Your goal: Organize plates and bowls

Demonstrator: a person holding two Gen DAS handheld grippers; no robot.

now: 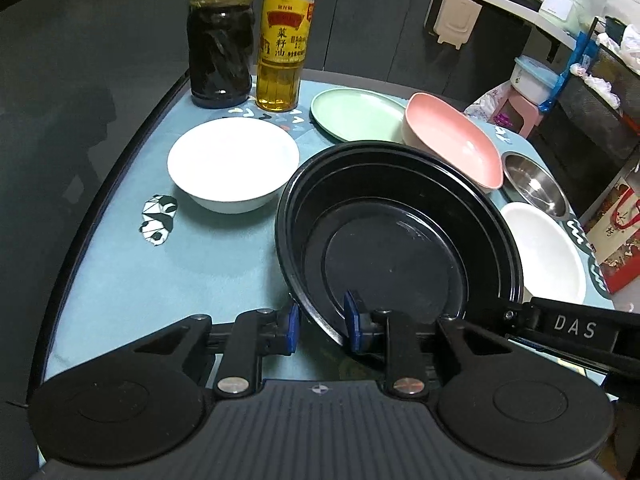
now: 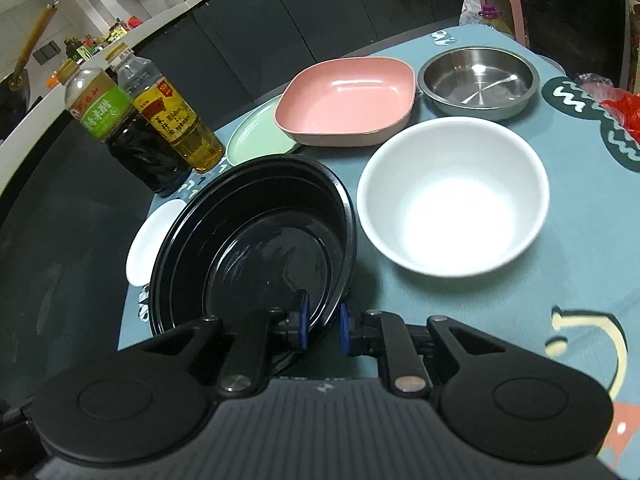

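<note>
A black bowl (image 1: 394,240) is tilted above the blue-green table mat, held at its near rim from both sides. My left gripper (image 1: 322,326) straddles the rim, one blue pad (image 1: 352,322) inside the bowl and one outside. My right gripper (image 2: 322,326) is shut on the same black bowl (image 2: 256,240) at its right near rim. A white bowl (image 1: 233,162) stands left of it and a second white bowl (image 2: 452,196) right. A pink square dish (image 2: 348,98), a green plate (image 1: 356,114) and a steel bowl (image 2: 478,78) stand behind.
Two tall bottles, dark vinegar (image 1: 221,36) and yellow oil (image 1: 284,40), stand at the far left of the table mat (image 1: 160,280). The table's rounded left edge drops off to a dark floor. A red bag (image 1: 618,232) and a pink stool (image 1: 520,108) are beyond the right edge.
</note>
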